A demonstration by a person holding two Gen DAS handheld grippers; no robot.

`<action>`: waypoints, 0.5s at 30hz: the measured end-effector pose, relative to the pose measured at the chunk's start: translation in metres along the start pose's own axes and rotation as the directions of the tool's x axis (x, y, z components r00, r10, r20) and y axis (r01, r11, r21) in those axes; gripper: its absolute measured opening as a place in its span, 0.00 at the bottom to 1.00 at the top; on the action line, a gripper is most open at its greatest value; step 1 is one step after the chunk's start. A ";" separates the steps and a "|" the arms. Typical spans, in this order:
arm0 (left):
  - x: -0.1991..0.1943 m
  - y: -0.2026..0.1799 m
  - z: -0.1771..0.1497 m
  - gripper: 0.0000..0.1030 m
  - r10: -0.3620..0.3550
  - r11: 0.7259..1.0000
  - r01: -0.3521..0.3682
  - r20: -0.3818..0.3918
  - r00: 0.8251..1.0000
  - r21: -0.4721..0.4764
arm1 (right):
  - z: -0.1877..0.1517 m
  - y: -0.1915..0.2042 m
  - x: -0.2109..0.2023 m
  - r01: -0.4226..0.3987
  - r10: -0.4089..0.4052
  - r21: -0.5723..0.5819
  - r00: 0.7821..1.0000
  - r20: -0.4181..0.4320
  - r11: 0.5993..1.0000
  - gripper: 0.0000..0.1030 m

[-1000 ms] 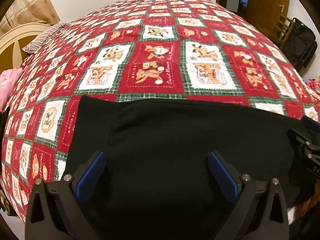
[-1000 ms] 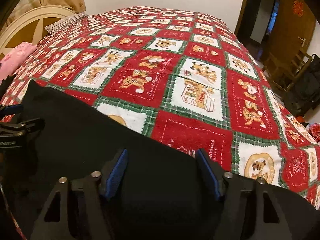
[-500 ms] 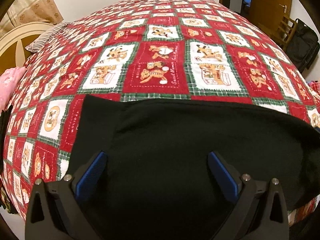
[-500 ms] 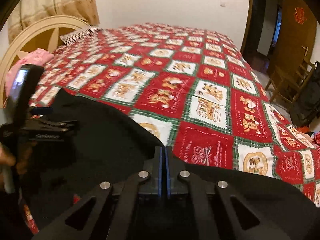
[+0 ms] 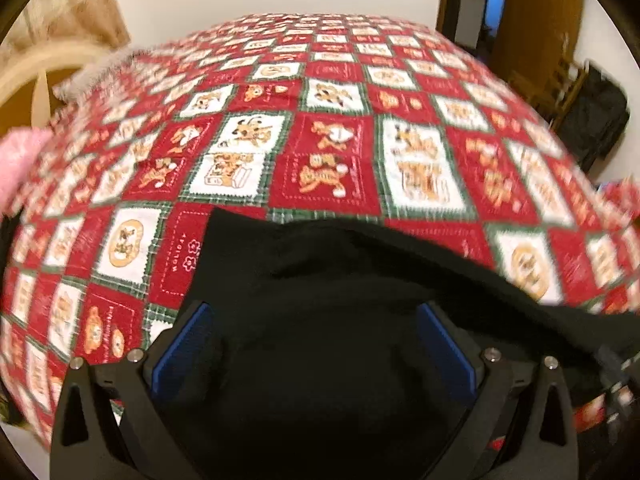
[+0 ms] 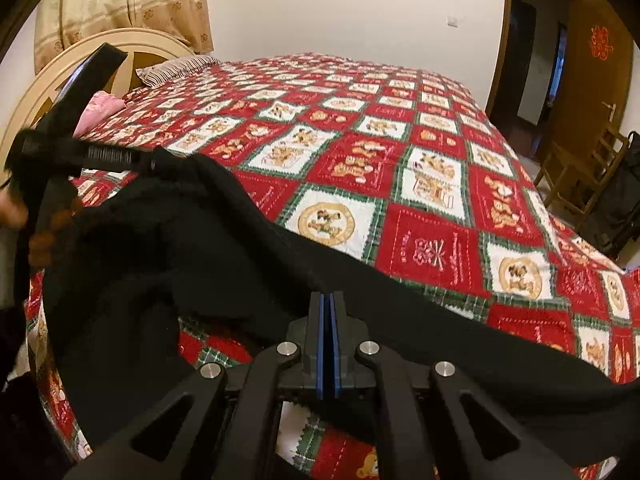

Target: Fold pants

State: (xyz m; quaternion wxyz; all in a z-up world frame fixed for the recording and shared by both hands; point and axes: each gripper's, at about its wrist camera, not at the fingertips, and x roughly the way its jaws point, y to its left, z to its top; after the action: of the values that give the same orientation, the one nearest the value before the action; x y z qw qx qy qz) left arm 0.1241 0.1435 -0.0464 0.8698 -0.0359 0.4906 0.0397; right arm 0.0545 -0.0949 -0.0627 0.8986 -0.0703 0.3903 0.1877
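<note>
Black pants (image 5: 320, 300) lie across the near edge of a bed with a red, white and green patchwork cover (image 5: 332, 140). My left gripper (image 5: 314, 344) is open, its blue pads (image 5: 182, 344) spread on either side of the cloth, right above it. My right gripper (image 6: 328, 332) is shut on the pants (image 6: 208, 248) and holds their edge lifted off the cover (image 6: 420, 184), so the cloth hangs in a fold. The left gripper shows at the left of the right wrist view (image 6: 80, 152), at the pants' other end.
A cream headboard (image 6: 52, 76), a striped pillow (image 6: 176, 66) and a pink cloth (image 6: 98, 110) are at the bed's left. A wooden chair (image 6: 584, 176), a black bag (image 6: 620, 200) and an open doorway (image 6: 528, 72) stand to the right.
My right gripper closed on the pants' edge and lifted it, raising the cloth off the cover. My left gripper stayed open and shifted over the pants.
</note>
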 end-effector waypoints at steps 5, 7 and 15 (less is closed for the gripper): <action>0.010 0.009 0.027 1.00 -0.124 0.982 0.117 -0.039 0.991 -0.147 | 0.000 0.002 -0.009 -0.010 0.011 -0.025 0.999 0.030 1.000 0.03; 0.024 -0.003 0.035 1.00 -0.158 0.979 0.142 -0.108 0.981 -0.147 | -0.003 0.006 -0.014 -0.007 0.009 -0.053 0.999 0.040 0.999 0.03; 0.062 -0.037 0.029 0.99 -0.227 0.959 0.167 -0.267 0.937 -0.229 | -0.022 0.016 -0.027 0.005 0.003 -0.128 0.998 0.056 0.992 0.02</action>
State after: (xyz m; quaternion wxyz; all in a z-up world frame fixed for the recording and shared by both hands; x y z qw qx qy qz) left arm 0.1845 0.1115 -0.0837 0.7795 -0.1788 0.6003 -0.0041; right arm 0.0165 -0.0934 -0.0572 0.9029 -0.1228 0.3521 0.2138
